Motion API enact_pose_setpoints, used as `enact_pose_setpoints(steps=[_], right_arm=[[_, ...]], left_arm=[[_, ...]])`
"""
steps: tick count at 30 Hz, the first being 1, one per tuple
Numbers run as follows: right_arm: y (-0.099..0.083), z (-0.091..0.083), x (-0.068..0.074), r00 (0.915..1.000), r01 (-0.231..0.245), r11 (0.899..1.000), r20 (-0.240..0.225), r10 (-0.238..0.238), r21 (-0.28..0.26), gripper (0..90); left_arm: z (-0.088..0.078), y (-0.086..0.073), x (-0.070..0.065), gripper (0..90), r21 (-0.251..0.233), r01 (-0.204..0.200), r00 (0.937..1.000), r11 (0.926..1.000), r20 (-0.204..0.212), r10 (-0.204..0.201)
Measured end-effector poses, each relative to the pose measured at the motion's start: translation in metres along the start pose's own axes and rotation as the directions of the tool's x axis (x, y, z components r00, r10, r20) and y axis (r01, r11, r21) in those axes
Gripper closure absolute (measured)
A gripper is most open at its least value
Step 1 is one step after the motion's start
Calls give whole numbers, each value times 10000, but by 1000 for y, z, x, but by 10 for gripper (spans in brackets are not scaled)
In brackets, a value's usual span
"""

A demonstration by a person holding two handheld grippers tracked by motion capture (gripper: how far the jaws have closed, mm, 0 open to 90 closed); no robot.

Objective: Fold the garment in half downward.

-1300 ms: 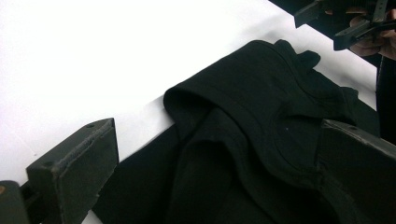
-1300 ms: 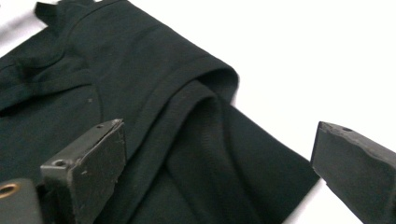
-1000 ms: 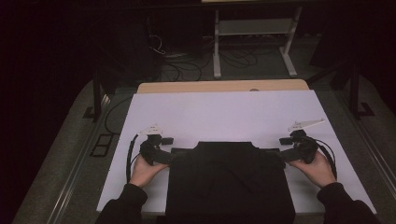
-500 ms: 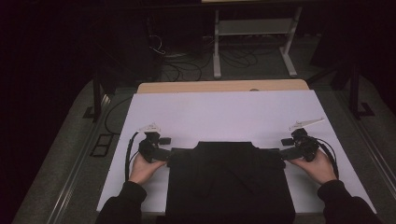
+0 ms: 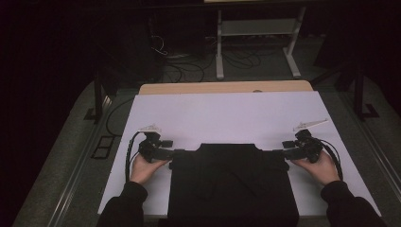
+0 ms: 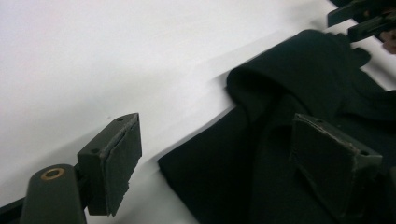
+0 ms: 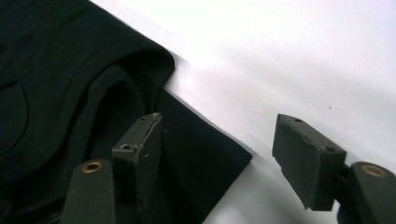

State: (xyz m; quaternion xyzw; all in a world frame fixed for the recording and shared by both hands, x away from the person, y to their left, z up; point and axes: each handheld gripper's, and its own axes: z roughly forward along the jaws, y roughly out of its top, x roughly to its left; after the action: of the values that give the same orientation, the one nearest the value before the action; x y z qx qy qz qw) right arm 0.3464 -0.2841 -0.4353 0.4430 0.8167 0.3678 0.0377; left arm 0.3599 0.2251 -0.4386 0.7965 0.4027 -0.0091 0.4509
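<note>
A black folded garment lies on the white table cover, near the front edge. My left gripper is at the garment's upper left corner, jaws open. In the left gripper view that corner of the black garment sits between the two pads, and my left gripper holds nothing. My right gripper is at the upper right corner, also open. In the right gripper view the cloth corner lies in the gap of my right gripper, untouched by the outer pad.
A wooden strip runs along the table's far edge. Beyond it the dark floor holds cables and a white metal stand. The other hand's gripper appears at the top right of the left gripper view.
Both grippers have edged inward a little, toward the garment's upper corners. The garment lies as before.
</note>
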Motion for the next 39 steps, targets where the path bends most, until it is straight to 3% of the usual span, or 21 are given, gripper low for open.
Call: enact_pose_setpoints(steps=[9, 16, 20, 30, 32, 39], right_arm=[[-1, 3, -1, 9995, -119, 9997, 298, 113, 206, 500], [-1, 5, 0, 9990, -124, 9993, 442, 108, 358, 587], [-2, 6, 0, 9993, -115, 9989, 356, 99, 465, 646], [-2, 5, -2, 9996, -197, 9985, 229, 186, 505, 772], [-2, 5, -2, 9995, -208, 9984, 244, 195, 518, 792], [-2, 6, -2, 9994, -317, 9977, 122, 310, 598, 845]], left_arm=[[2, -2, 7, 220, 262, 41, 9996, 9996, -277, -34], [6, -2, 2, 262, 593, -398, 9987, 9974, -298, 416], [5, -2, 2, 335, 458, -484, 9982, 9978, -319, 499], [9, -2, 5, 491, 773, -448, 9957, 9960, -772, 508], [9, -2, 4, 552, 787, -412, 9944, 9960, -942, 486], [12, -1, 0, 747, 1104, -594, 9936, 9921, -895, 695]])
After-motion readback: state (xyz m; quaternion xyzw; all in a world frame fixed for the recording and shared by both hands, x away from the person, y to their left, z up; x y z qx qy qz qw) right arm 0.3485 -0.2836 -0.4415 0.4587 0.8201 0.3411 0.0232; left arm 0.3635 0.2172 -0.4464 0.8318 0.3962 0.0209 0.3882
